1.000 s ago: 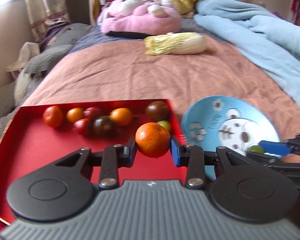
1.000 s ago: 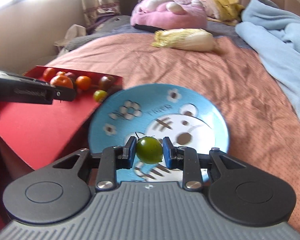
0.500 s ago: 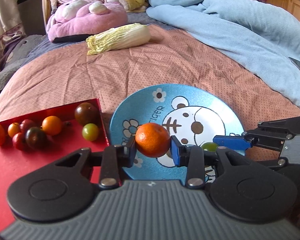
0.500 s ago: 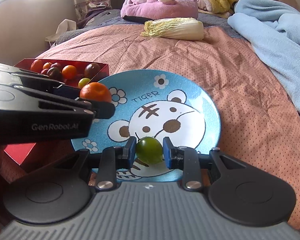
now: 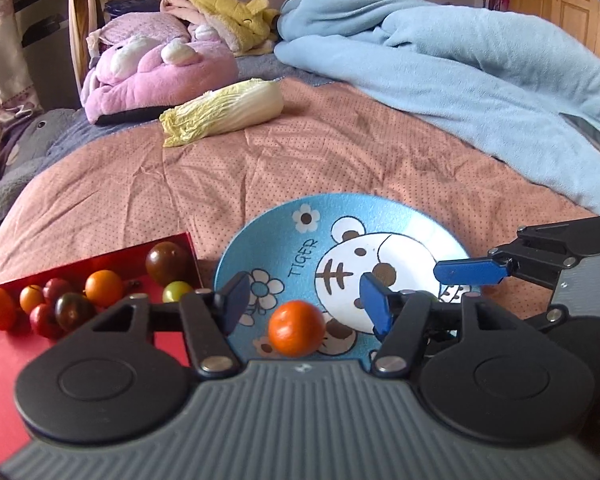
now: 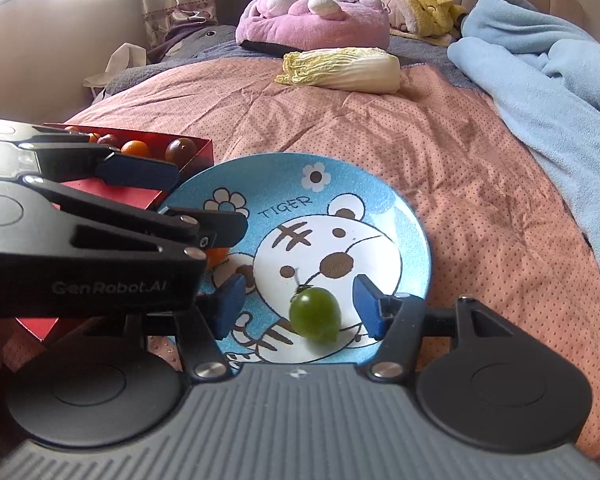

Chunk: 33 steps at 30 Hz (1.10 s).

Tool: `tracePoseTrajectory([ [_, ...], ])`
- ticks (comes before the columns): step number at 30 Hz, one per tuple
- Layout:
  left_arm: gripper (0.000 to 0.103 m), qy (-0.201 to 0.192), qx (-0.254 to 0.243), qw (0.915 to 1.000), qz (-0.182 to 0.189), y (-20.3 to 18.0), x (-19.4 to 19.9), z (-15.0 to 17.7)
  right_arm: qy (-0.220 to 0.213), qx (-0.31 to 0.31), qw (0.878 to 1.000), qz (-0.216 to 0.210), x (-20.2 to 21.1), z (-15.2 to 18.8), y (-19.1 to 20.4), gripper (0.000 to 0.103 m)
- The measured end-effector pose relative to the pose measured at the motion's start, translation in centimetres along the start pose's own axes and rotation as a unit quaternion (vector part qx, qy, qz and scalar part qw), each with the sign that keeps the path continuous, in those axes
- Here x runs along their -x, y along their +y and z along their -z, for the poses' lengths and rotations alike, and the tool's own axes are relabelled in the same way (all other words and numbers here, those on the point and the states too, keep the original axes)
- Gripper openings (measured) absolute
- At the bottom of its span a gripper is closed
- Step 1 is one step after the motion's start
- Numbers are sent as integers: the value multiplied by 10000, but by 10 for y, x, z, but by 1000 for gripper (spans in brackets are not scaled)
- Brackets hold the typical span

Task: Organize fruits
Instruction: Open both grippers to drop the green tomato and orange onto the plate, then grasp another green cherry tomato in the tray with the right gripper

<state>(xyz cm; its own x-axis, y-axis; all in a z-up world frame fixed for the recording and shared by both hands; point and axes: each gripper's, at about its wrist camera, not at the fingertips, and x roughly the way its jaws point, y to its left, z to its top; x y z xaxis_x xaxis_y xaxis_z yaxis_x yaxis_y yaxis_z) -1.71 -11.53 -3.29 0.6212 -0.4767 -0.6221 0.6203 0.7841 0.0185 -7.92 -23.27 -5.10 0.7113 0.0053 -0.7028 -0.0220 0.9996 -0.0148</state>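
A blue tiger plate [image 5: 380, 216] [image 6: 380, 208] lies on the pink bedspread. My left gripper [image 5: 304, 300] hangs over its near left part with jaws opening; an orange fruit [image 5: 296, 333] lies free between and below the pads, on the plate. My right gripper [image 6: 298, 306] is over the plate's near edge, its jaws opening too, with a green tomato [image 6: 315, 319] loose between the pads. Left of the plate a red tray [image 5: 4, 344] [image 6: 140, 196] holds several small tomatoes [image 5: 104, 288]. In the right wrist view the left gripper covers most of the orange fruit [image 6: 218, 255].
A napa cabbage [image 5: 224, 112] [image 6: 344, 66] lies farther up the bed. Behind it sit a pink plush toy [image 5: 156, 68] and a yellow one [image 5: 236, 20]. A light blue blanket [image 5: 480, 80] is heaped along the right side. A phone [image 5: 592, 136] rests on it.
Both grippers went from shut to open. The orange fruit dropped out of the left gripper onto the plate, and the green tomato left the right gripper's pads. Earlier the left gripper travelled from tray to plate.
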Motion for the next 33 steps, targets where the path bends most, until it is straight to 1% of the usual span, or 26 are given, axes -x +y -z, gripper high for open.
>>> tracePoseTrajectory([
  [4,63,22,76,9999,-82,7,6,0,-23,23,10000,22,4,-1,2,65],
  [7,63,17,253,9996,-149,19,15,-3,-58,33,10000,5,7,-4,4,65],
  [11,63,112,454,9981,-396,37,22,-3,-147,97,9998,-84,8,-12,15,65],
  [14,63,194,586,9956,-706,55,30,-1,-243,168,9993,-213,7,-22,28,65],
  [17,63,242,542,9922,-1099,74,36,3,-357,309,9981,-401,5,-35,44,65],
  [19,63,325,600,9877,-1409,89,38,7,-418,466,9968,-489,2,-44,57,65],
  [22,63,462,950,9781,-1795,111,40,12,-459,706,9947,-592,-6,-57,76,63],
  [23,62,493,1063,9752,-1879,116,40,14,-463,811,9937,-626,-11,-61,82,58],
  [26,62,556,1298,9690,-2026,127,42,18,-466,1147,9898,-707,-22,-70,102,48],
  [29,62,561,1393,9666,-2079,131,41,19,-395,1489,9853,-732,-37,-75,119,42],
  [30,62,576,1428,9657,-2092,132,40,19,-368,1608,9837,-718,-43,-75,124,41],
  [33,62,643,1604,9629,-2071,137,37,20,-306,2164,9750,-408,-60,-74,139,37],
])
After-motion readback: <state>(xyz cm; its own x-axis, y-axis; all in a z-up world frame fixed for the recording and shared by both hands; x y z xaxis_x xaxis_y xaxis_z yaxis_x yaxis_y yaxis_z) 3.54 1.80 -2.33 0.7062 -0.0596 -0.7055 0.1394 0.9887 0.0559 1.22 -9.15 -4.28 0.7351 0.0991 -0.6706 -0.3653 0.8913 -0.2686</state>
